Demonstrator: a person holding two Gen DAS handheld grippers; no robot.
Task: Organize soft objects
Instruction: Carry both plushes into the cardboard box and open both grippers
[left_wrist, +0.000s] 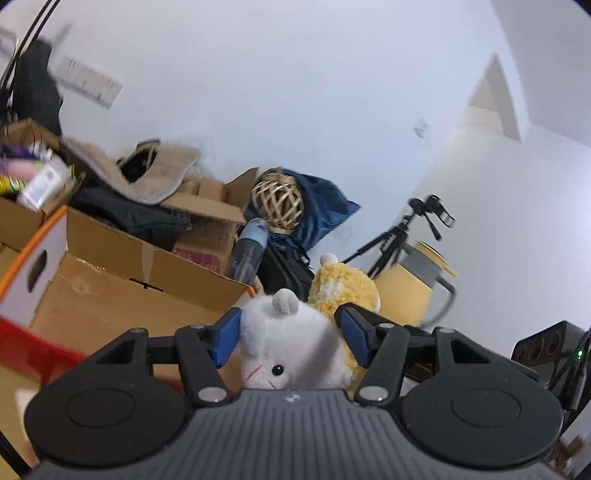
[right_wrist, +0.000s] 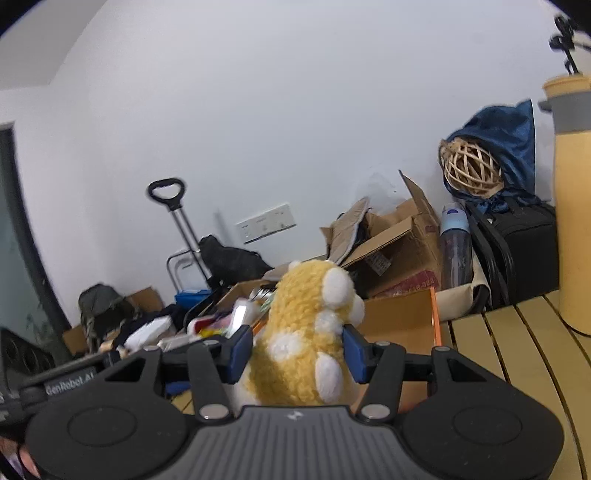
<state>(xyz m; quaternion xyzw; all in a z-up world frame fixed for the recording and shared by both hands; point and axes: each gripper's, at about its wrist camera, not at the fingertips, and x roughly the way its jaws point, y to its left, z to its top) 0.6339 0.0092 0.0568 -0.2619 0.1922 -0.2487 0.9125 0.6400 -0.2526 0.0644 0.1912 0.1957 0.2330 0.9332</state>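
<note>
- The left gripper clenches a white fluffy plush animal.
- The right gripper grips a yellow-and-white woolly plush toy; an open brown cardboard box sits at its 1 o'clock.

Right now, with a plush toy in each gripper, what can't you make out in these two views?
- White plush, left wrist view: its lower face is cut off by the gripper body.
- Yellow plush, right wrist view: its front faces away and its base is hidden behind the gripper body.
- Box contents, left wrist view: motion-blurred near the edge.
- Wall panel, right wrist view: too small to read.
- Surface under either toy: hidden in both views.
</note>
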